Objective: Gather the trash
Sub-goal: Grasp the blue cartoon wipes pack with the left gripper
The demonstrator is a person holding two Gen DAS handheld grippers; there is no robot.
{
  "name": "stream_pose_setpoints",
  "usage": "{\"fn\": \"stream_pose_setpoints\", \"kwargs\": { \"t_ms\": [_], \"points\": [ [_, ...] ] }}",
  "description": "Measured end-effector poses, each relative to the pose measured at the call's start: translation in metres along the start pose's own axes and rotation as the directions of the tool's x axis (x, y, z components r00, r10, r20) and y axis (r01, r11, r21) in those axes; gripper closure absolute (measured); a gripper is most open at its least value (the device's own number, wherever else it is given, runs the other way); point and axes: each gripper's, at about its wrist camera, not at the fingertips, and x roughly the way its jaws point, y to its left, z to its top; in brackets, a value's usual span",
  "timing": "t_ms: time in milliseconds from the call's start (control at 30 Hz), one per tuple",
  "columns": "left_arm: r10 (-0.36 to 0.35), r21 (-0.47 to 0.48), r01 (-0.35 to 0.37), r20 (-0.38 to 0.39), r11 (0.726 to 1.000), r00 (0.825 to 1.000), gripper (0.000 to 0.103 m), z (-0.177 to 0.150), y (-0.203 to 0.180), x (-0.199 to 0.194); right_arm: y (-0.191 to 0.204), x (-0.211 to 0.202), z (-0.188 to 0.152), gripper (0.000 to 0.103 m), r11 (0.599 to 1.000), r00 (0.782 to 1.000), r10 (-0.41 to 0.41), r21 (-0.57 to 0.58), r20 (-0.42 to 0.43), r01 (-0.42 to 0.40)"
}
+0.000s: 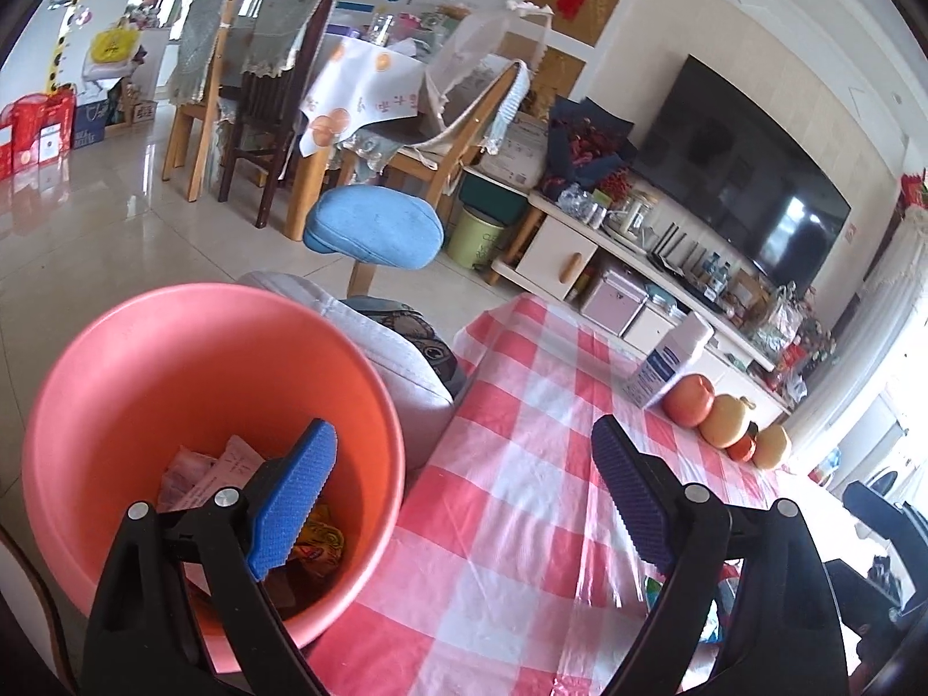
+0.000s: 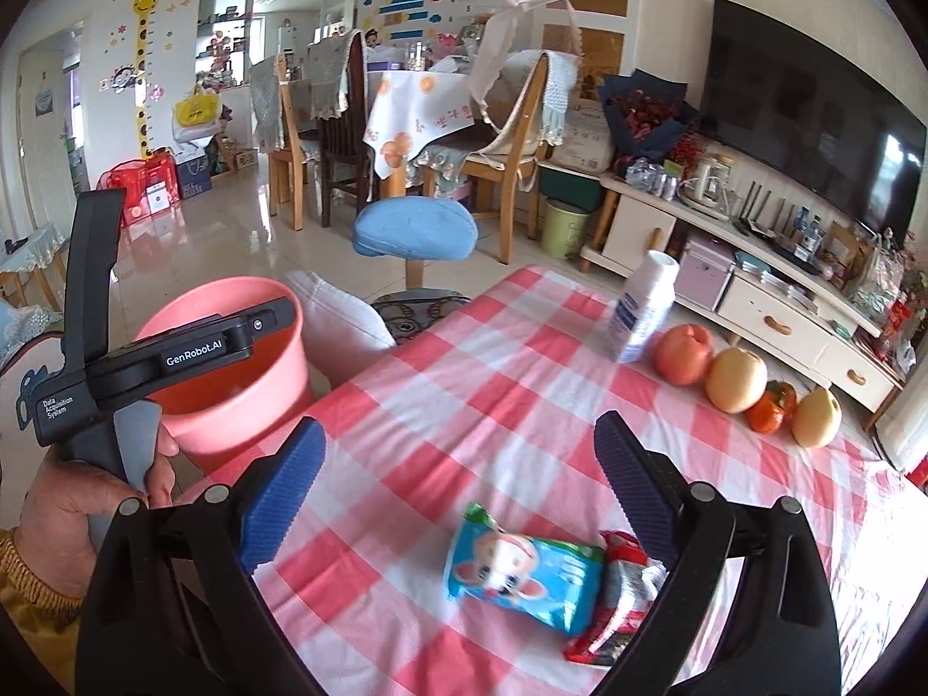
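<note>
Blue wrapper (image 2: 522, 577) (cartoon face), red wrapper (image 2: 615, 609) touching

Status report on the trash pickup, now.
Both hand-held grippers open, empty: left by the pink bin, right above the table. Blue wrapper and red wrapper lie on the checked cloth. Path clear.

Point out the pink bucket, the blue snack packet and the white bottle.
pink bucket (image 1: 145, 383): left wrist view, inner wall.
blue snack packet (image 2: 522, 577): right wrist view, printed front.
white bottle (image 2: 641, 313): right wrist view, labelled side.
</note>
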Motion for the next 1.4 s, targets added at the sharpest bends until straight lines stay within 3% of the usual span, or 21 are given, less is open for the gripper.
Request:
{"fn": "stream_pose_setpoints", "kwargs": {
  "t_ms": [500,933,1067,1400],
  "points": [
    [-0.047,0.127,0.052,-0.039,0.991,0.998,0.014,-0.014,-0.046,0.008,-0.065,-0.025,-0.023,0.009,0.989,0.998,-0.051,0.140,0.024,0.047],
    [-0.109,0.225,0.130,-0.103,0.966,0.989,0.014,-0.030,-0.085,0.013,-0.108,-0.040,-0.036,0.009,0.973,0.996,-0.087,0.216,0.019,0.081],
    [-0.135,0.281,0.169,-0.137,0.945,0.981,0.014,-0.038,-0.101,0.015,-0.120,-0.045,-0.041,0.009,0.965,0.995,-0.097,0.245,0.014,0.091],
    [-0.171,0.434,0.275,-0.264,0.858,0.949,0.014,-0.068,-0.144,0.021,-0.140,-0.046,-0.056,0.009,0.954,0.993,-0.113,0.278,-0.025,0.116]
  ]
}}
